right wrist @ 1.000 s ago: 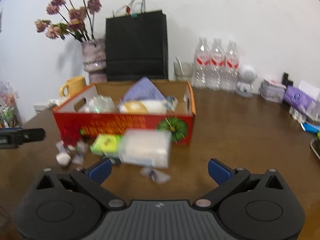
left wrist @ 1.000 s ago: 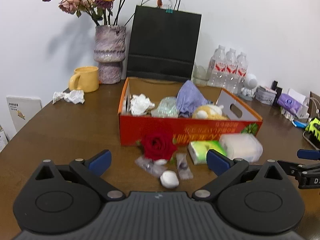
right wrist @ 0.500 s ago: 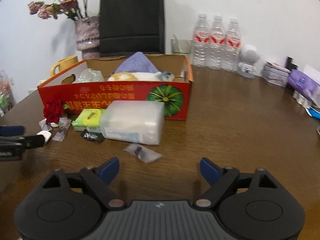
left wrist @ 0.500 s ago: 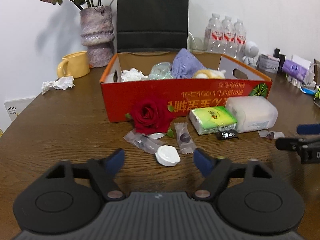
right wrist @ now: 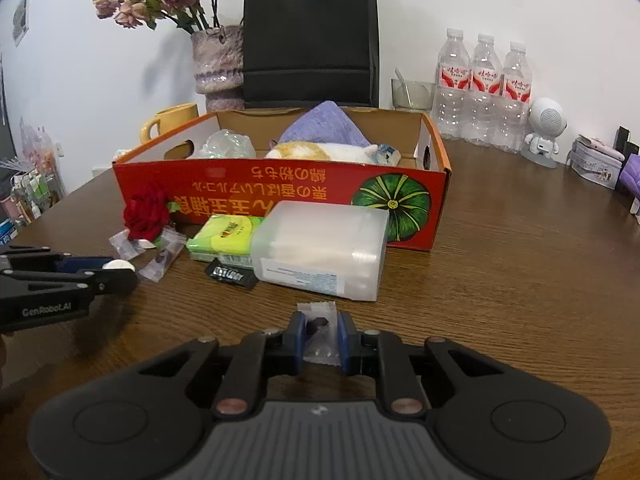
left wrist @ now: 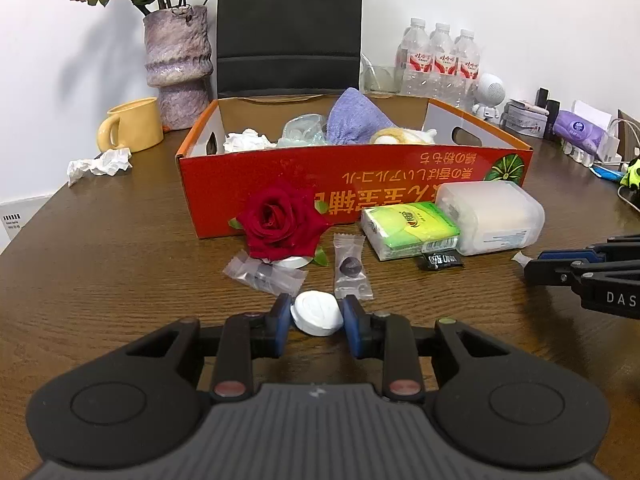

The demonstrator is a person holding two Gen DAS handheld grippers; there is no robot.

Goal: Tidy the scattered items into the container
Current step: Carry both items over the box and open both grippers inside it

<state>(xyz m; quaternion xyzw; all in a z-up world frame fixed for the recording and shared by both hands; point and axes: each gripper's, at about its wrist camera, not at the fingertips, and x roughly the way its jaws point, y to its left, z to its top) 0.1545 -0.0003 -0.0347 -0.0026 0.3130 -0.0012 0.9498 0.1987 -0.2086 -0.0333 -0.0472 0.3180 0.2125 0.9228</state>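
The red cardboard box (left wrist: 280, 172) stands mid-table and holds a purple cloth, crumpled paper and a plush toy. In front of it lie a red rose (left wrist: 280, 220), two wrapped candies (left wrist: 351, 268), a green tissue pack (left wrist: 408, 226), a clear plastic case (left wrist: 492, 216) and a black sachet (left wrist: 440, 259). My left gripper (left wrist: 316, 314) is closing, its blue pads touching both sides of a white round disc (left wrist: 317, 310) on the table. My right gripper (right wrist: 320, 334) is closing on a clear-wrapped candy (right wrist: 318, 322), and its pads pinch the wrapper.
A yellow mug (left wrist: 132, 128), a vase of dried flowers (left wrist: 178, 64) and a crumpled tissue (left wrist: 100, 164) sit at the back left. Behind the box stand a black paper bag (left wrist: 288, 28) and three water bottles (left wrist: 440, 60). Small items crowd the right edge.
Both grippers came down towards the table and narrowed from wide open. The left one now brackets the white disc. The right one now brackets the wrapped candy.
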